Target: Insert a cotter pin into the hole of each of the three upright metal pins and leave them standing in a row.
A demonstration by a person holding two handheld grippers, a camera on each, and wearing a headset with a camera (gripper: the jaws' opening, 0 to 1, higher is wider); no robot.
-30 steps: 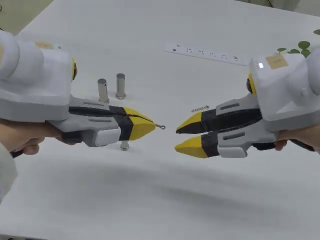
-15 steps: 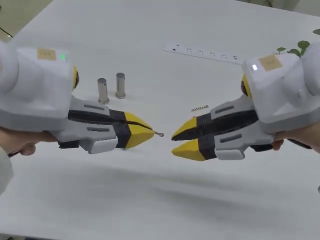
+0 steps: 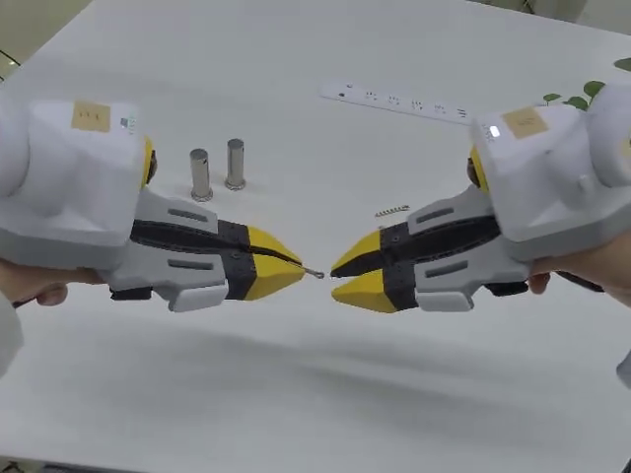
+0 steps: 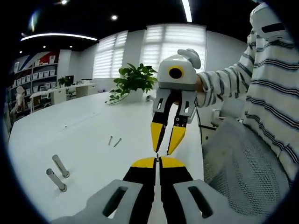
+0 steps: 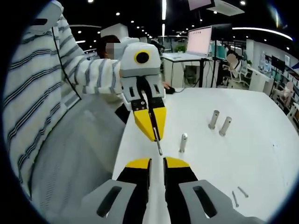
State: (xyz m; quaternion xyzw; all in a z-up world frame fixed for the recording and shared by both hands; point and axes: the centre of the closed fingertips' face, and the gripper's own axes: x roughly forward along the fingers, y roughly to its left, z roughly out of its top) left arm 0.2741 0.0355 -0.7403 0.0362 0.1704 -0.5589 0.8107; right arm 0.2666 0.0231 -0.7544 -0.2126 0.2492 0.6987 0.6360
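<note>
Worktop [image 3: 296, 59] under both grippers is plain white, and on it we see a white power strip [image 3: 404, 102] at the far side and two loose cotter pins [image 3: 392, 211] lying flat just beyond the right gripper [image 3: 333, 283]. Around it the gripper views show an open office: slatted blinds [image 4: 175, 42] over bright windows, a potted plant [image 4: 133, 81], a lit monitor [image 5: 200, 41] and strip lights overhead, with a striped sleeve [image 4: 224, 84] behind each tool. Two metal pins [image 3: 200, 175] stand upright side by side beyond the left gripper [image 3: 296, 268], close together but not touching. A third metal pin [image 5: 183, 142] stands upright nearer us, set apart from that pair. We see the left gripper's jaws closed on a cotter pin [image 3: 314, 273], held in the air above the worktop. Its long axis runs on from the jaws, roughly level, and its free end points straight at the right gripper. The right gripper faces it nose to nose, jaws parted by a narrow gap and holding nothing. The pin's end sits right at their tips, and we cannot tell whether it touches them.
</note>
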